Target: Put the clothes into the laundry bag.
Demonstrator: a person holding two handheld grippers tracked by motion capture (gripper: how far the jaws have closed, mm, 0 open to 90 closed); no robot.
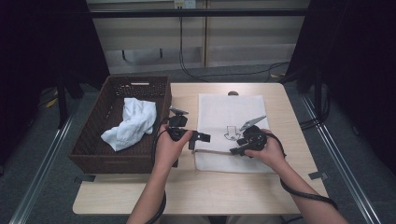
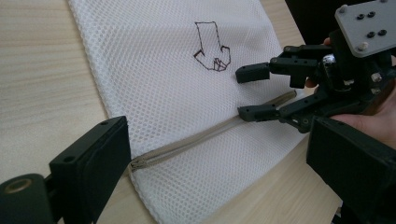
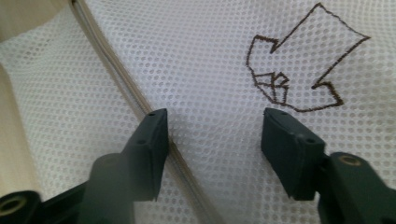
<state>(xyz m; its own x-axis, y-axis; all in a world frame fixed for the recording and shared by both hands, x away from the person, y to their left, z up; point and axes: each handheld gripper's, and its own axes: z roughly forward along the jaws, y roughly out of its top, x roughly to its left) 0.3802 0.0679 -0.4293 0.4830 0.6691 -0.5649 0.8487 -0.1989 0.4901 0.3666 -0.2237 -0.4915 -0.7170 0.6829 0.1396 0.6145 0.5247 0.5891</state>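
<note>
White mesh bag (image 1: 229, 116) lies flat, beige-zippered.

Basket (image 1: 95, 150): dark brown wicker, set at the table's left edge — its near corner juts past it.
Cloth (image 1: 130, 123): white, crumpled, lying inside the basket toward its right wall.
Table (image 1: 187, 189): pale wood, bare along the near side.
Cables (image 1: 219, 73): black, trailing across the grey floor beyond the table — below pale cabinet panels.
</note>
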